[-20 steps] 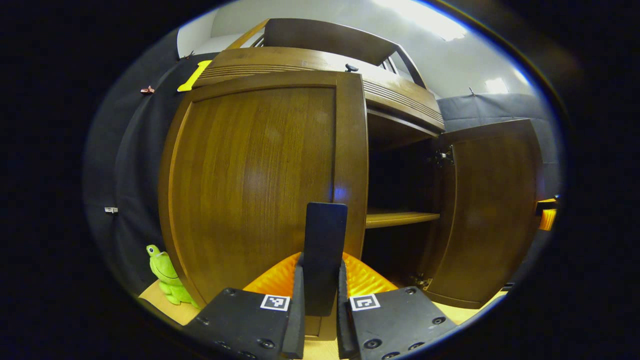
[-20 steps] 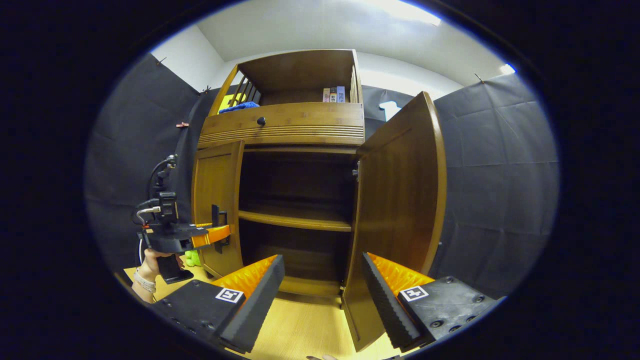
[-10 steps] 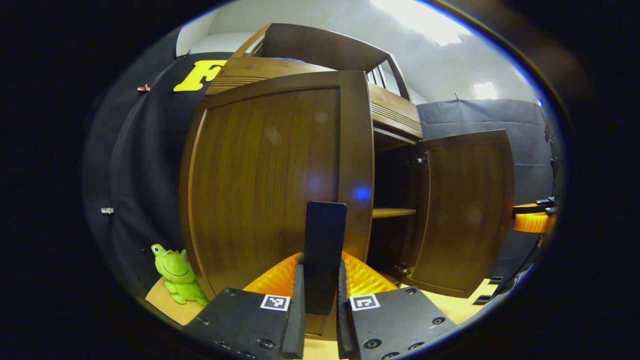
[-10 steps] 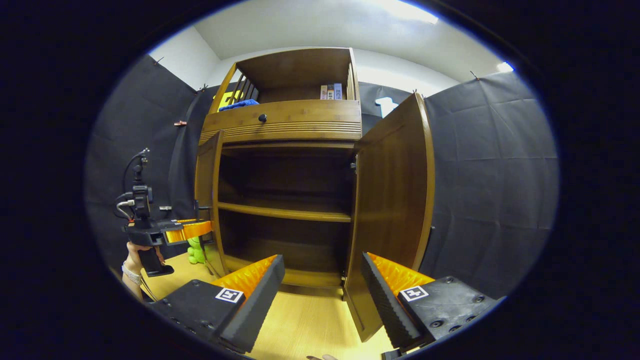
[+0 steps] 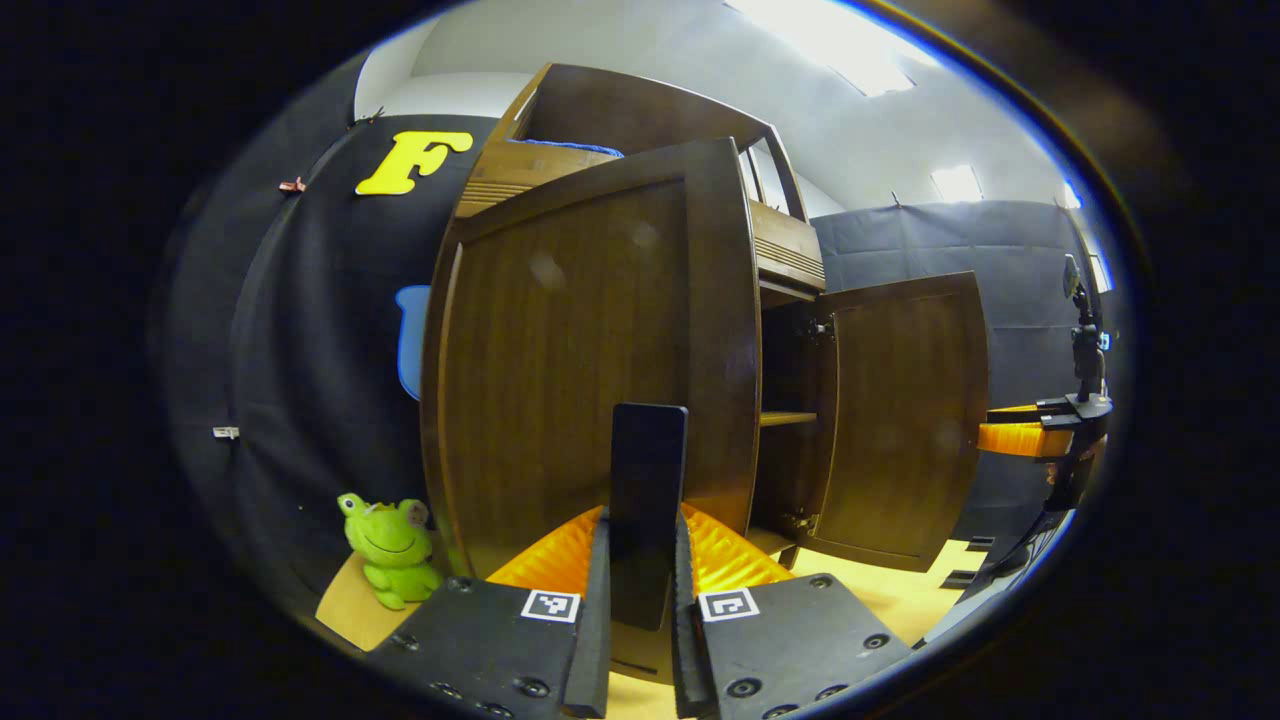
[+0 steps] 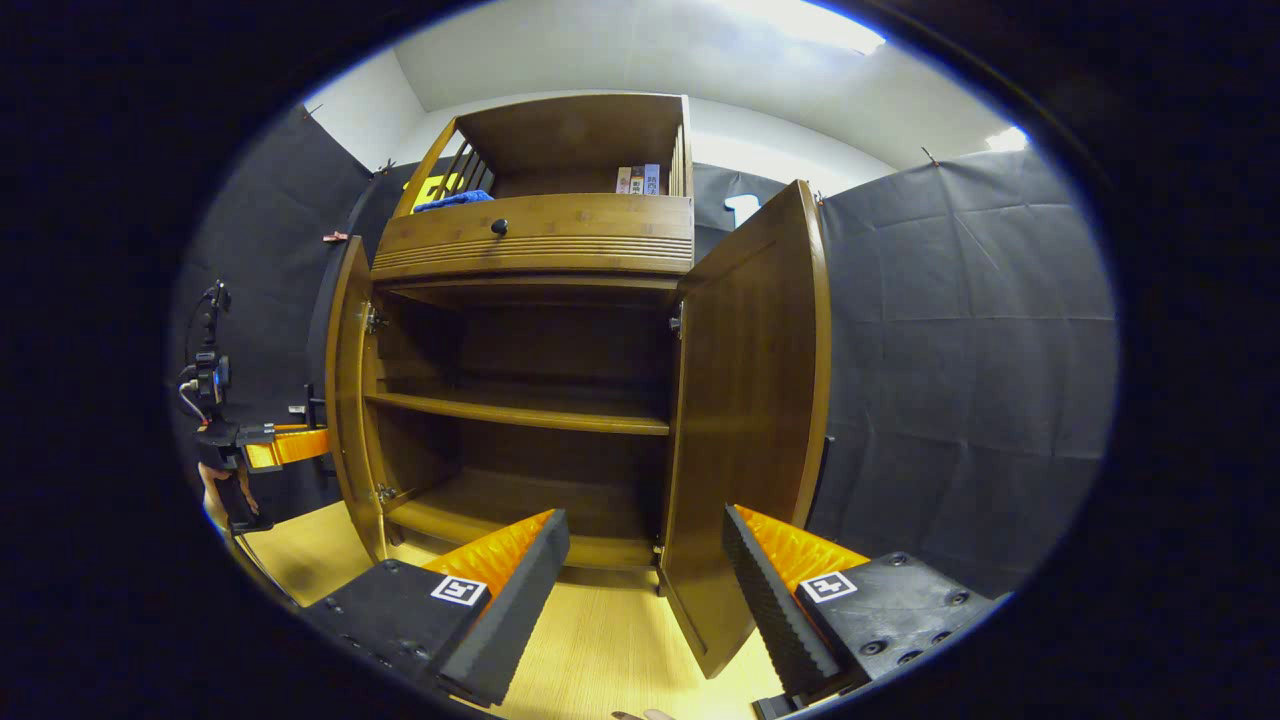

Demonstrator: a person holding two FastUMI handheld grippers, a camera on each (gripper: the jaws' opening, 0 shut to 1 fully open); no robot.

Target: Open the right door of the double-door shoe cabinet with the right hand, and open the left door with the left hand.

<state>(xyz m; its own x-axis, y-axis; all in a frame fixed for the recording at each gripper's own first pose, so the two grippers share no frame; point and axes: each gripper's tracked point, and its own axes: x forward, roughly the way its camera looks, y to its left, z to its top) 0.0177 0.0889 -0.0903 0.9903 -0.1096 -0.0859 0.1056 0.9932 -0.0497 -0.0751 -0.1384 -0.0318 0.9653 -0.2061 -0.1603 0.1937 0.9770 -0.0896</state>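
The left door (image 6: 352,400) of the shoe cabinet (image 6: 540,235) stands swung wide on the left, the left hand-held gripper (image 5: 640,600) clamped on the door's dark handle (image 5: 648,500). The right door (image 6: 750,400) already hangs open on the right, with the right hand-held gripper (image 6: 645,590) spread and gripping nothing. In my judgement the last step is nearly done: next calls for releasing the handle and backing away.
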